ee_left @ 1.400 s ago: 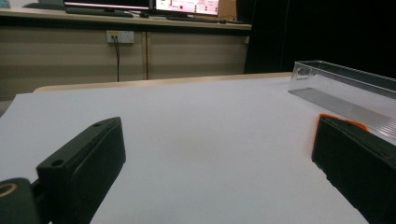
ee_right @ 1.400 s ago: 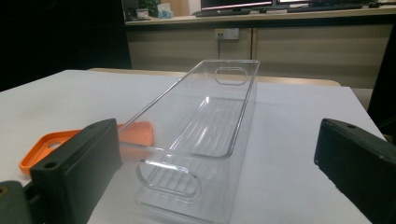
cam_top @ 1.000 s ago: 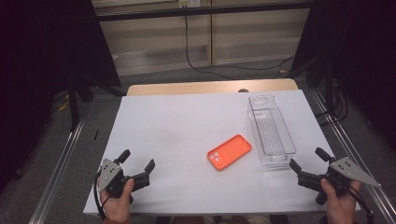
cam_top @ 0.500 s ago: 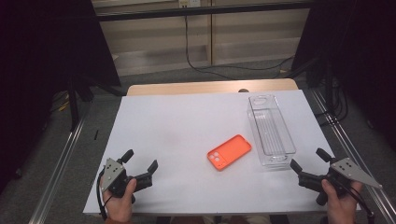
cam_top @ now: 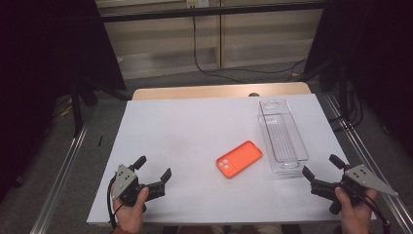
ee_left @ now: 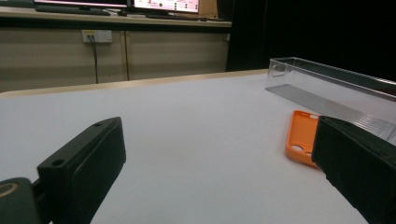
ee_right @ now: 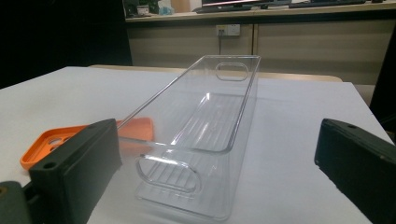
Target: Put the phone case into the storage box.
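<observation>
While both jaws gape wide, the right hand-held gripper sits nearer the orange phone case, lying beside the clear bin.

1 orange phone case, 1 clear plastic bin, 2 hand-held grippers: left & right.

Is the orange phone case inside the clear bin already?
No, the orange phone case lies on the white table beside the clear bin.
</observation>
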A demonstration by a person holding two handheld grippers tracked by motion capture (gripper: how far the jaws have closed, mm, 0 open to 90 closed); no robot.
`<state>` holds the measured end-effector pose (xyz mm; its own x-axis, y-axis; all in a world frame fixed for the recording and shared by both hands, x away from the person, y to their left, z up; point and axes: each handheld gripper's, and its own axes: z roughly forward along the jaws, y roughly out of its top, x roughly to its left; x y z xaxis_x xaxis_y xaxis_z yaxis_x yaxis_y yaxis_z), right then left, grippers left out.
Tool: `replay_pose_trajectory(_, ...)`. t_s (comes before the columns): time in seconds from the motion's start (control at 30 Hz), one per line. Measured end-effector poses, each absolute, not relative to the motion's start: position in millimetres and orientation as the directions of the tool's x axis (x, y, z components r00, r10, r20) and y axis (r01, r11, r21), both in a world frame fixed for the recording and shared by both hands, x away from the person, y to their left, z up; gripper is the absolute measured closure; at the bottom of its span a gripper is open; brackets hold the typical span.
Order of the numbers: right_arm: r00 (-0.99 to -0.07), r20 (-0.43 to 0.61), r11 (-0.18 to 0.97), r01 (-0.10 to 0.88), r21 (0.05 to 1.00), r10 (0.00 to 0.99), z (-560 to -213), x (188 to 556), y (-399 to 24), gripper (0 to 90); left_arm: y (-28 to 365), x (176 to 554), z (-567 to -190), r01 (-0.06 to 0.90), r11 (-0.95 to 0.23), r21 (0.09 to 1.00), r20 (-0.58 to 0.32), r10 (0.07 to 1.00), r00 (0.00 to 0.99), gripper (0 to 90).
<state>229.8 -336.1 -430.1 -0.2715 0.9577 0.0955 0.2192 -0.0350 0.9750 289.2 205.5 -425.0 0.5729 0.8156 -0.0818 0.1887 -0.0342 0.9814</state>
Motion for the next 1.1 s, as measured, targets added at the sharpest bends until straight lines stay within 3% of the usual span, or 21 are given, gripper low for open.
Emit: replay_pose_trajectory(1.1,-0.273,0.1,-0.039,0.22,0.975,0.957,-430,229,-336,0.0,159,300,-420,0.186,-0.059,0.981,-0.078,0.756,0.649,2.5)
